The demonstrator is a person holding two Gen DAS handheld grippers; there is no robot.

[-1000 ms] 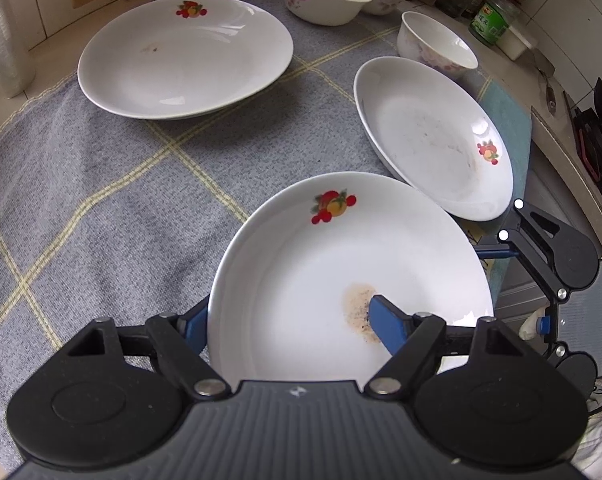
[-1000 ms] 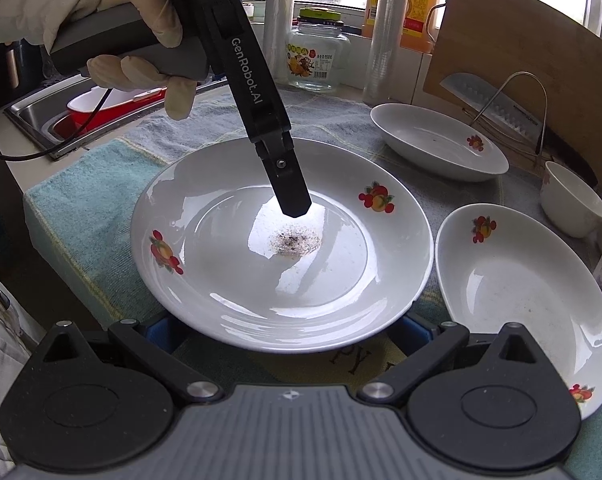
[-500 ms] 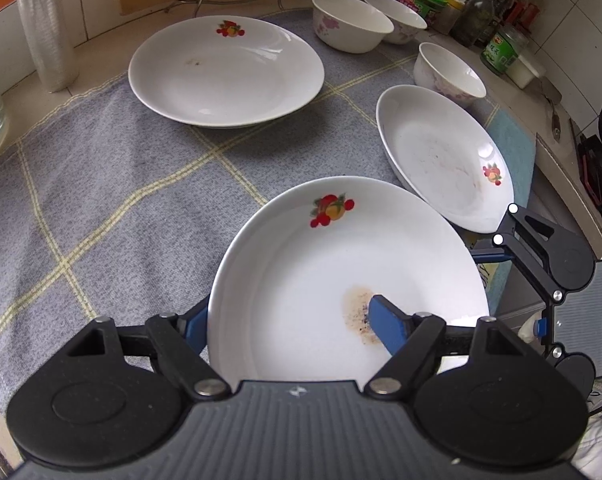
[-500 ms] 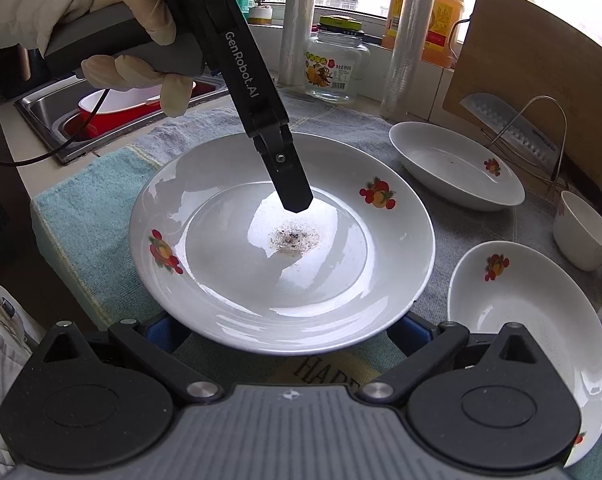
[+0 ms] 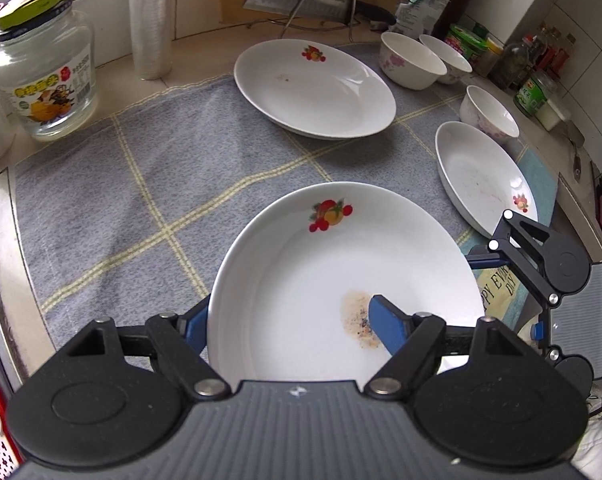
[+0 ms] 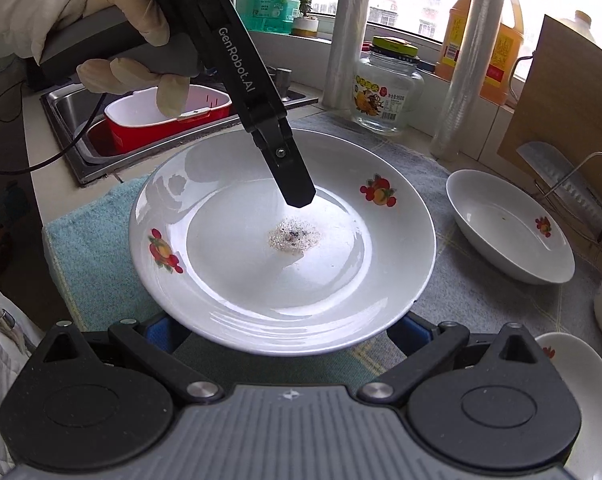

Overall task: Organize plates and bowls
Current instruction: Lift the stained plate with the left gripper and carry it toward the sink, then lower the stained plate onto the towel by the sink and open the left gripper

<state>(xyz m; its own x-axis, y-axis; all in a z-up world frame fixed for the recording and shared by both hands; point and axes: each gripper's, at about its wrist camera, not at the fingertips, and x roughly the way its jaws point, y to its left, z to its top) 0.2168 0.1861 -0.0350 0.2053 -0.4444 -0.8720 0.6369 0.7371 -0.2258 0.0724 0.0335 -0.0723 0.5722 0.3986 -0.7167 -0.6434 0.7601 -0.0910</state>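
Note:
A white plate with fruit prints and a brown stain [image 5: 325, 280] [image 6: 237, 264] is held above the grey checked cloth [image 5: 149, 184]. My left gripper [image 5: 289, 324] is shut on its rim, one blue finger [image 5: 385, 324] inside the plate, the other under it. My right gripper [image 6: 279, 330] sits open with its fingers under the plate's near edge; it shows in the left wrist view [image 5: 541, 264]. A second plate [image 5: 313, 88] [image 6: 509, 228] lies at the back. A third plate [image 5: 485, 176] [image 6: 581, 396] lies right. Three bowls [image 5: 413, 60] stand behind.
A glass jar [image 5: 41, 76] [image 6: 387, 88] and plastic-wrap rolls [image 5: 149, 16] stand at the cloth's back left. A knife on a wire rack [image 5: 301, 0] leans by a cutting board. Bottles and jars [image 5: 533, 68] line the right wall. A sink with a red basin [image 6: 161, 120] lies left.
The held plate has moved left and back over the cloth with both grippers. The jar and wrap rolls have come into the left wrist view.

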